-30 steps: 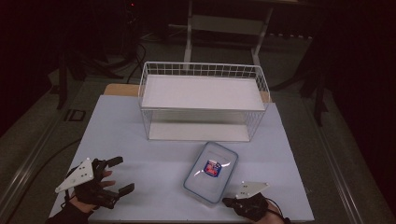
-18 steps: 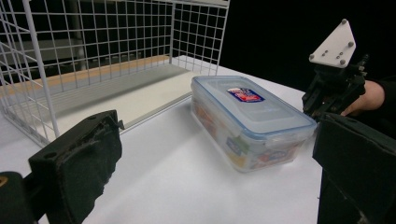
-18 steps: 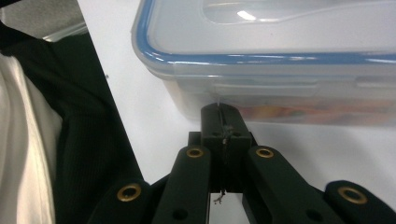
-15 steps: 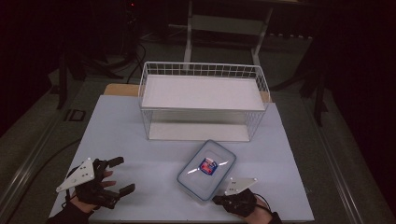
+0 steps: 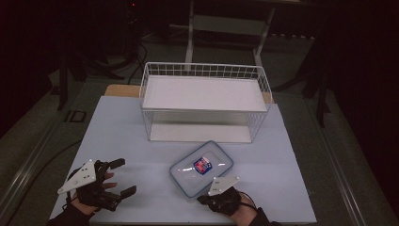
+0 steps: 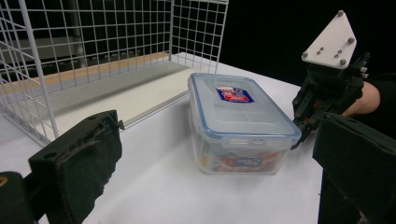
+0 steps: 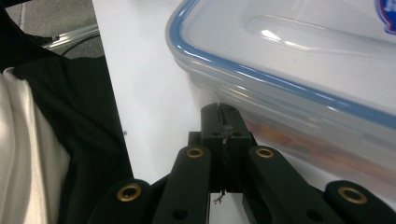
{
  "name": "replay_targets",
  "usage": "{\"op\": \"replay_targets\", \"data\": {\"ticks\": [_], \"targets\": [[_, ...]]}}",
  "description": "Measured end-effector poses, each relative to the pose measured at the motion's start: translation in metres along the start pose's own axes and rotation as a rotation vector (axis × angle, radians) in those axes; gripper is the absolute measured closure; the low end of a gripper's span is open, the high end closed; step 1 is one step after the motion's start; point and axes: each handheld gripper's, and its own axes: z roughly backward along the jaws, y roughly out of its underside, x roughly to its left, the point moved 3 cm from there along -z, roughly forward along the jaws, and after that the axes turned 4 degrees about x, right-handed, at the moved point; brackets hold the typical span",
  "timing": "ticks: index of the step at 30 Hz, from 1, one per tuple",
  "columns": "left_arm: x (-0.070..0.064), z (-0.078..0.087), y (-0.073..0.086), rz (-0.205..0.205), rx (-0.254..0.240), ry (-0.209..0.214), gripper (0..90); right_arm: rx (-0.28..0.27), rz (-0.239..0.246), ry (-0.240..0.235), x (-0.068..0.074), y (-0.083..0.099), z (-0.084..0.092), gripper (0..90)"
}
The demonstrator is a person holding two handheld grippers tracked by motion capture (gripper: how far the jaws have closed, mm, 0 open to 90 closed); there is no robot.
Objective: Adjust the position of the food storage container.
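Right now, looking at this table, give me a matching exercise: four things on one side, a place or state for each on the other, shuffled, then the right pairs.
1. left gripper
2. right gripper
3. lidded container
4. wire basket

A. jaws shut, tips at the container's near wall
B. far side of the table, nothing inside
C. jaws wide open, holding nothing
D. lid on, between basket and right gripper

Pairs: 1-C, 2-A, 3-D, 4-B
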Motion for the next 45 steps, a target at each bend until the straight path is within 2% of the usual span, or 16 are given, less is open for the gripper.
{"op": "replay_targets", "data": {"ticks": [11,20,28,32,45], "targets": [[0.0,-0.001,0.001,-0.001,0.003,0.001,1.1,-0.013,0.029,-0.017,0.002,-0.023,-0.023,89.9],[0.001,-0.001,0.001,0.001,0.002,0.001,1.1,-0.025,0.043,-0.007,0.0,-0.04,-0.041,89.9],[0.001,-0.002,0.002,0.003,0.007,0.002,1.1,-0.033,0.049,0.033,-0.003,-0.055,-0.054,89.9],[0.001,-0.002,0.002,0.002,0.007,0.002,1.1,-0.05,0.023,0.038,-0.007,-0.063,-0.059,89.9],[0.001,-0.002,0.002,0.007,0.007,0.007,1.1,-0.065,0.001,0.073,-0.015,-0.079,-0.069,89.9]]}}
